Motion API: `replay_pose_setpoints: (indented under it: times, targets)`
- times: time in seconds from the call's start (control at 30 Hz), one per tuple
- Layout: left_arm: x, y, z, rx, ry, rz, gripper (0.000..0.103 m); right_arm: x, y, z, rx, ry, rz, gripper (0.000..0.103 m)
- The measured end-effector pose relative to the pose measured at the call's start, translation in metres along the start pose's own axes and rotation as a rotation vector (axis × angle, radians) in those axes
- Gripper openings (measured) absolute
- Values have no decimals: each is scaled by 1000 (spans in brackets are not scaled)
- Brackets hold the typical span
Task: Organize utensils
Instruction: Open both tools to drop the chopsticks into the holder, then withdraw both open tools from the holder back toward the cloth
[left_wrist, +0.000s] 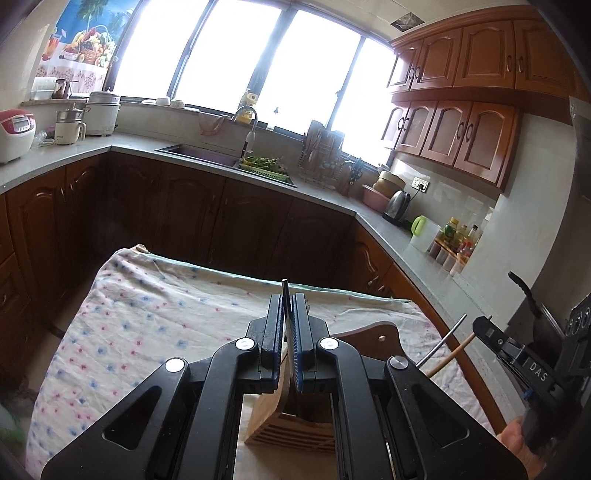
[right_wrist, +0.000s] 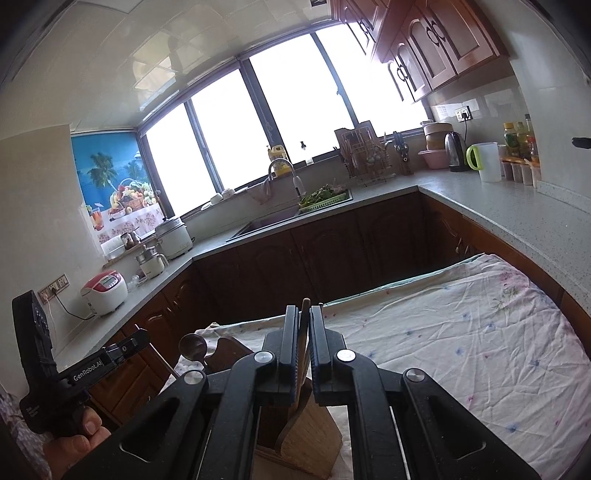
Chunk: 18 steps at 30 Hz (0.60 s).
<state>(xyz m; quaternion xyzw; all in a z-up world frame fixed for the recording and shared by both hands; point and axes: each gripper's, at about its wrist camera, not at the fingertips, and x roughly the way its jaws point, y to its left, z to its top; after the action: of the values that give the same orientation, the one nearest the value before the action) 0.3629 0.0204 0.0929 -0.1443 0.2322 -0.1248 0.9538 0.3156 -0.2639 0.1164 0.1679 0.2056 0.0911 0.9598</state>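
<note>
My left gripper (left_wrist: 287, 299) is shut on a thin metal utensil (left_wrist: 285, 295) held upright above a wooden utensil block (left_wrist: 291, 424) on the cloth-covered table (left_wrist: 147, 314). My right gripper (right_wrist: 303, 314) is shut on a wooden utensil (right_wrist: 303, 332) whose lower end reaches down to the same block (right_wrist: 314, 435). In the left wrist view the right gripper shows at the right edge (left_wrist: 517, 354) with a metal handle (left_wrist: 443, 341) and a wooden stick (left_wrist: 448, 356) next to it. In the right wrist view a metal spoon (right_wrist: 192, 347) stands up beside the left gripper (right_wrist: 118, 350).
A wooden cutting board (left_wrist: 373, 334) lies behind the block. The floral cloth (right_wrist: 461, 332) covers the table. Kitchen counters run around the room with a sink (left_wrist: 199, 153), dish rack (left_wrist: 325, 158), kettle (left_wrist: 397, 205) and rice cooker (left_wrist: 14, 134).
</note>
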Motion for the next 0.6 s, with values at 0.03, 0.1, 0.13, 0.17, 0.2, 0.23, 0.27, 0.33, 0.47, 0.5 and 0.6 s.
replay_pose_setpoints:
  times: [0.03,0.1,0.13,0.17,0.2,0.23,0.27,0.33,0.47,0.5,0.6]
  targets:
    - [0,0,0,0,2,1,5,0,0,0,-1,1,0,6]
    - [1,2,1,-6,9,-4,5,0,0,0,0,2,0,6]
    - [1,2,2,-8,14,-6,5,0,1,0,1,2,0,6]
    - [2,2,4,-8,17,-5,5,1,1,0,1,1,-1,6]
    - [2,1,4,-5,18,-2,5,1,0,0,1,2,-1,6]
    - [2,1,4,-2,18,0,5,1,0,0,2,4,0,7]
    - [2,1,4,0,21,1,5,1,0,0,5,8,1,10]
    - [3,0,3,3,32,2,5,2,-2,0,14,12,9,10]
    - [1,3,1,-17,48,-6,29,-3,-6,1,34,7,14,36]
    - [-1,4,0,-22,45,-1,41,-6,-7,2,40,2,15,42]
    - [-7,5,-2,-30,41,8,48,-14,-9,2,51,-10,18,57]
